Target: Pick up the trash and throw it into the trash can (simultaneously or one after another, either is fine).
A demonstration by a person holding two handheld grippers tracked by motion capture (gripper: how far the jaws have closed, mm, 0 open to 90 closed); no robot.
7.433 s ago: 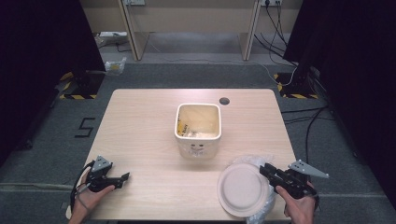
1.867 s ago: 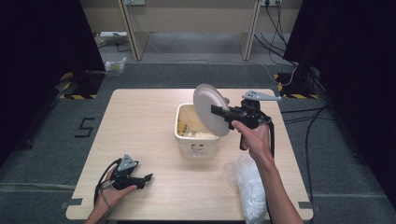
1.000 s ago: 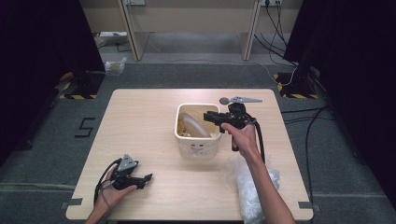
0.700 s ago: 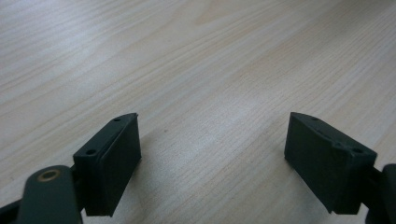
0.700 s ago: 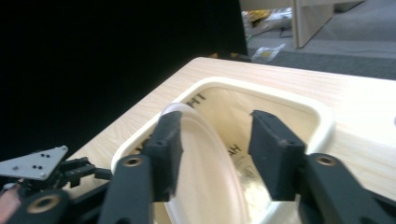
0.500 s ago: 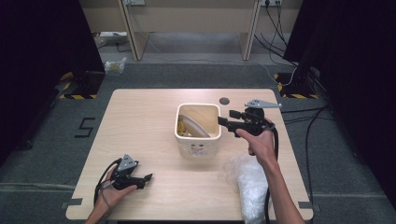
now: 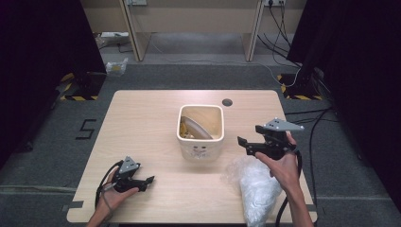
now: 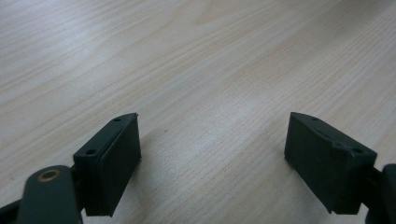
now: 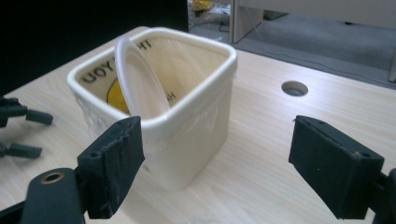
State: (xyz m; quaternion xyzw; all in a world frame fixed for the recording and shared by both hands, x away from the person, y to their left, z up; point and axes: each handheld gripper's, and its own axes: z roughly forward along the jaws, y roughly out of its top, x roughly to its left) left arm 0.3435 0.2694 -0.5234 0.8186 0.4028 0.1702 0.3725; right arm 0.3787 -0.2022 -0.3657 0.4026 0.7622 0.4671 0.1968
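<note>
Now the right gripper is seen held at about four o'clock of the table, its jaws spread wide with nothing between them; they have just been opening, and in the right gripper view only bare wood and the bin lie ahead of the two black pads. Just beyond its tips, toward nine o'clock, the cream bin stands upright near the table's middle, and the white plate is found inside it, leaning on edge against the inner wall above some yellow scraps. From this the dropping of the plate into the bin is judged to be done, and the step in hand is taken to be the drawing away of the emptied gripper. At six o'clock of that hand a crumpled clear plastic bag lies on the table near its front edge. The left gripper is rested at about seven o'clock, well apart from the bin, its jaws also wide and empty over bare wood. For the next move, a reach down toward the bag would probably be called for, with the jaws kept wide until the loose film is between them.
</note>
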